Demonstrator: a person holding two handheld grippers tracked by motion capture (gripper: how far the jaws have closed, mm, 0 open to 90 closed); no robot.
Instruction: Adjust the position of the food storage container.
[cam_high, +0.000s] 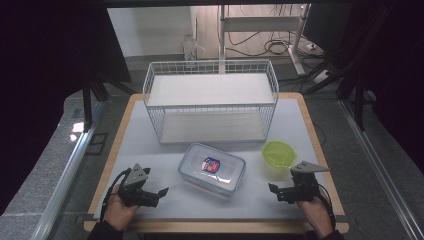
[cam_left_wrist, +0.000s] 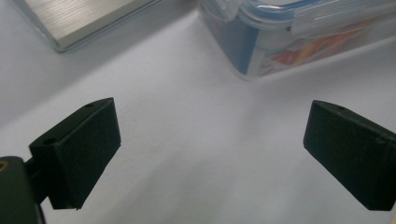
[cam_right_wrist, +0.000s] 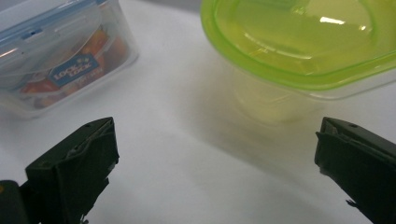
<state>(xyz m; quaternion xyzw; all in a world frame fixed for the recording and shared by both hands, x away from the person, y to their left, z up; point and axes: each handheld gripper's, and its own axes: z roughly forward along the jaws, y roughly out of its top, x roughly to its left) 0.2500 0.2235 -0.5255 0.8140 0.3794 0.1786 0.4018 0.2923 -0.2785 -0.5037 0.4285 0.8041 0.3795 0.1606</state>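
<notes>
A clear rectangular lidded container (cam_high: 212, 167) with a blue seal and a red-blue label lies in the middle of the white table. It appears at the top of the left gripper view (cam_left_wrist: 299, 32) and at the upper left of the right gripper view (cam_right_wrist: 56, 56). A small container with a lime-green lid (cam_high: 278, 154) stands to its right, close ahead of the right jaws (cam_right_wrist: 299, 42). My left gripper (cam_high: 159, 196) rests open near the front left, a short way left of the clear container. My right gripper (cam_high: 276, 192) is open at the front right, below the green lid.
A white wire two-tier rack (cam_high: 211, 100) stands at the back of the table, its base corner (cam_left_wrist: 79, 21) showing in the left gripper view. The table's wooden edge (cam_high: 107, 170) runs along both sides. Bare white surface (cam_high: 250, 200) lies between the grippers.
</notes>
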